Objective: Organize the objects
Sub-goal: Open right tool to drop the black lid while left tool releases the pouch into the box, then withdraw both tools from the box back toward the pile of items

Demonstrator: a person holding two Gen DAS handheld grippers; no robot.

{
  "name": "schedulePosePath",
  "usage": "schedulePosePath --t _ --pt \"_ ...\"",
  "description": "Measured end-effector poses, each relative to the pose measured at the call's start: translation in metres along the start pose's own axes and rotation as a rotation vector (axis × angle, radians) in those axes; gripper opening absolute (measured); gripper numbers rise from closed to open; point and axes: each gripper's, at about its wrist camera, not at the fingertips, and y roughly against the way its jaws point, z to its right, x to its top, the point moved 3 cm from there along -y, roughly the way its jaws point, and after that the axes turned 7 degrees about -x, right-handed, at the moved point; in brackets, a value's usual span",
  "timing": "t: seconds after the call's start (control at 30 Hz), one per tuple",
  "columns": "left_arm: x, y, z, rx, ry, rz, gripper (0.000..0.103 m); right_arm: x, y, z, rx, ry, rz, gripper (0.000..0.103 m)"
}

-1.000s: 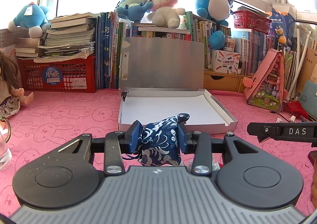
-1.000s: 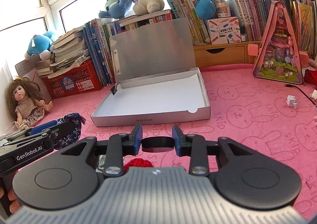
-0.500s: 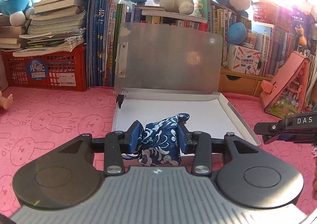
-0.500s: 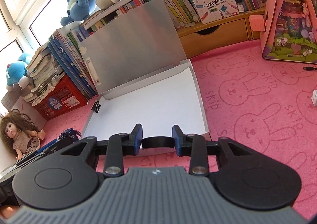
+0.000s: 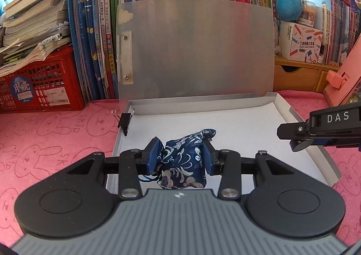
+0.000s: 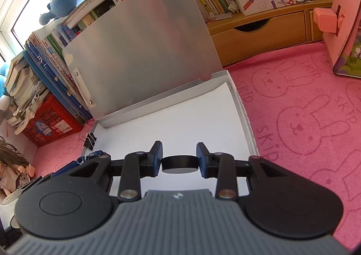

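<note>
A blue patterned pouch (image 5: 183, 160) is clamped in the left gripper (image 5: 181, 156) above the open box (image 5: 300, 119). A black disc (image 6: 179, 164) is clamped in the right gripper (image 6: 179, 159) over the box's white floor.

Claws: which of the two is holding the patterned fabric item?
The left claw: its pads pinch a blue floral pouch over the open box. The right claw grips a flat black disc instead.
</note>
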Motion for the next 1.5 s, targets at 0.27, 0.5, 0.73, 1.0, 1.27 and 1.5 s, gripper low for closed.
schedulePosePath --t 0.27,0.5,0.73,1.0,1.27,1.5 --pt "-0.01 -0.019 -0.001 0.011 -0.033 -0.035 0.053 -0.007 -0.02 -0.001 -0.011 0.014 -0.024 0.049" --pt "-0.007 -0.001 -0.002 -0.004 -0.004 -0.003 0.078 -0.008 0.001 0.002 -0.002 0.017 0.011 0.061" --pt "-0.006 0.044 0.007 0.004 -0.052 0.055 0.087 -0.017 0.045 0.002 0.003 0.072 0.079 0.067" --pt "-0.022 0.106 0.016 -0.015 -0.101 0.098 0.089 -0.048 0.108 0.004 0.032 0.147 0.142 0.075" --pt "-0.054 0.163 0.02 -0.058 -0.081 0.115 0.089 -0.09 0.161 0.003 0.051 0.256 0.203 0.084" --pt "-0.097 0.191 0.012 -0.06 -0.039 0.106 0.09 -0.135 0.186 0.001 0.021 0.369 0.238 0.086"
